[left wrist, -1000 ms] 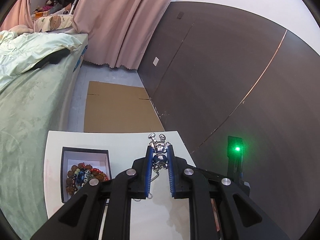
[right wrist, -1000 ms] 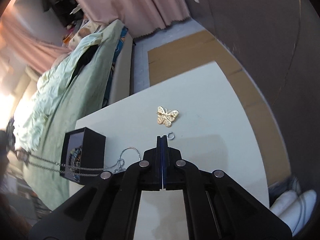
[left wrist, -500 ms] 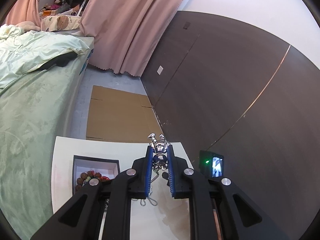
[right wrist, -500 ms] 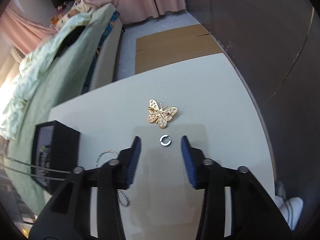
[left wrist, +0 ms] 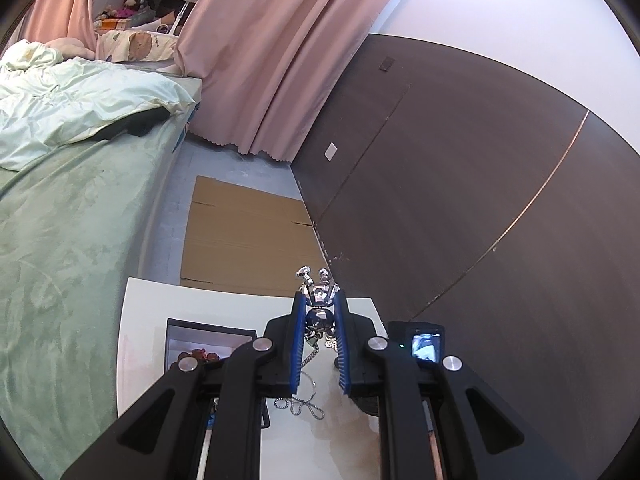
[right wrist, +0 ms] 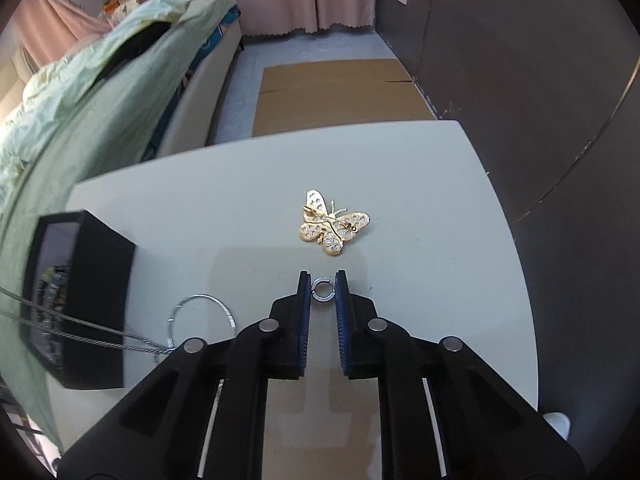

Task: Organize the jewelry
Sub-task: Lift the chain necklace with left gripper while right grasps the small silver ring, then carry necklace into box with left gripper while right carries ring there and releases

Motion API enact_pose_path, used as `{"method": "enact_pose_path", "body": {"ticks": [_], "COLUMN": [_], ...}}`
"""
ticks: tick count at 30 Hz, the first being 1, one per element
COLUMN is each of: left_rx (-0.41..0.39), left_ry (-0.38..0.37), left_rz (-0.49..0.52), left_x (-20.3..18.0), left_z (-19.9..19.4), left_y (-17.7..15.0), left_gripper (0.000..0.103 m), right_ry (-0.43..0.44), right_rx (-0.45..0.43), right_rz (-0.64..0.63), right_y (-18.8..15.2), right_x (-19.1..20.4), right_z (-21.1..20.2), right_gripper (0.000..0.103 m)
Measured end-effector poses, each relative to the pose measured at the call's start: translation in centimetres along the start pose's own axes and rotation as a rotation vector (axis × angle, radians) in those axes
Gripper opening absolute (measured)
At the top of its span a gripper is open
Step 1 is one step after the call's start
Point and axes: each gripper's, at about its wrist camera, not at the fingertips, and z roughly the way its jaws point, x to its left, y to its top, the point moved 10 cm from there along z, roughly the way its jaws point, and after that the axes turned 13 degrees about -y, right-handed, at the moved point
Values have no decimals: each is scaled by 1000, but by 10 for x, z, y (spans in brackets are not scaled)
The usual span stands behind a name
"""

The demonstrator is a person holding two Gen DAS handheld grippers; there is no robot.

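On the smooth white bench [right wrist: 400, 168], the right gripper [right wrist: 323, 280] points steeply down with its ribbed blue pads on either side of a small silver hoop earring [right wrist: 322, 291]. Its jaws have just been closing, and the pads now sit against the ring's two sides, grasping it as it lies flat on the bench. Just beyond lies a gold butterfly brooch [right wrist: 334, 223], its filigree wings set with pale stones and a pin bar across its back. To the left a thin silver bangle [right wrist: 200, 312] lies flat, near a square black jewelry box [right wrist: 100, 280] with glossy walls; a taut silver rope chain [right wrist: 80, 330] crosses in front of the box.

The left gripper [left wrist: 318, 304] is clenched on a shiny metal figure pendant [left wrist: 318, 294], a rounded dark-blue body topped by chrome limbs that poke out past the fingertips. Its fine link chain [left wrist: 298, 402] hangs down and pools in loops on the bench. The jewelry box's pale interior holds reddish-brown round beads [left wrist: 202, 355]. A small dark phone [left wrist: 424, 344] stands at the bench's right edge.
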Motion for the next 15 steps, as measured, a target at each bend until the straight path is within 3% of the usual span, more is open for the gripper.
{"method": "enact_pose_path", "body": {"ticks": [9, 15], "left_rx": [-57, -77], "left_ry": [9, 47], "left_rz": [51, 158], "left_x": [-29, -71], "left_z": [-26, -42], "left_y": [23, 56], "left_gripper": [12, 12], "right_ry": [125, 211], "right_rx": [-82, -136], "right_rz": [69, 90], "right_y": [10, 16], "right_x": [-6, -3], "right_z": [-57, -93], "right_gripper": [13, 13]}}
